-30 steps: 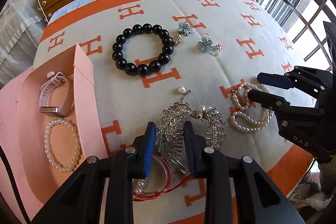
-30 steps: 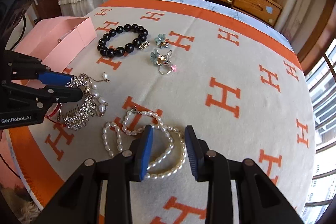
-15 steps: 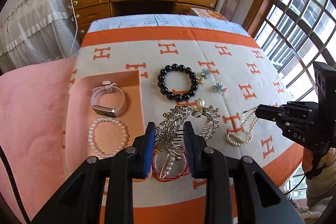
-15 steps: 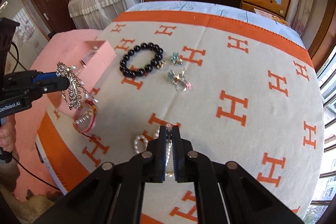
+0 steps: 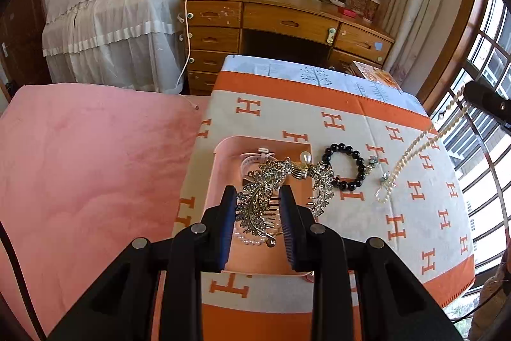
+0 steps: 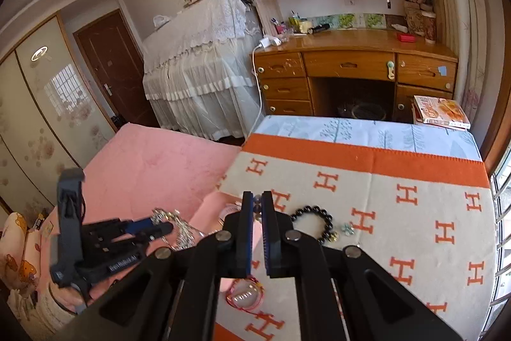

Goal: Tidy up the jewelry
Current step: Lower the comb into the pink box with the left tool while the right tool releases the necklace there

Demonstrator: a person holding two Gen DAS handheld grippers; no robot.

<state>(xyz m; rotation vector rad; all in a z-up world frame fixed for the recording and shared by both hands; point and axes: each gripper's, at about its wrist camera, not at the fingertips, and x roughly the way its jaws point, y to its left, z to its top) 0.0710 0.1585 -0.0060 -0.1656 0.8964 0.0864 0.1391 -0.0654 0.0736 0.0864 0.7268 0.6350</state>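
The left gripper (image 5: 258,204) pinches a rhinestone leaf hair comb (image 5: 265,190), raised over the pink tray (image 5: 220,168). Only the left view shows the pearl necklace (image 5: 412,149) dangling from the right gripper (image 6: 258,232), its fingers nearly together. A black bead bracelet (image 5: 345,165) lies beside the tray's right edge on the orange-bordered blanket (image 6: 415,213).

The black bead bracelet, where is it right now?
In the left wrist view the black bead bracelet lies on the blanket, just right of the pink tray.
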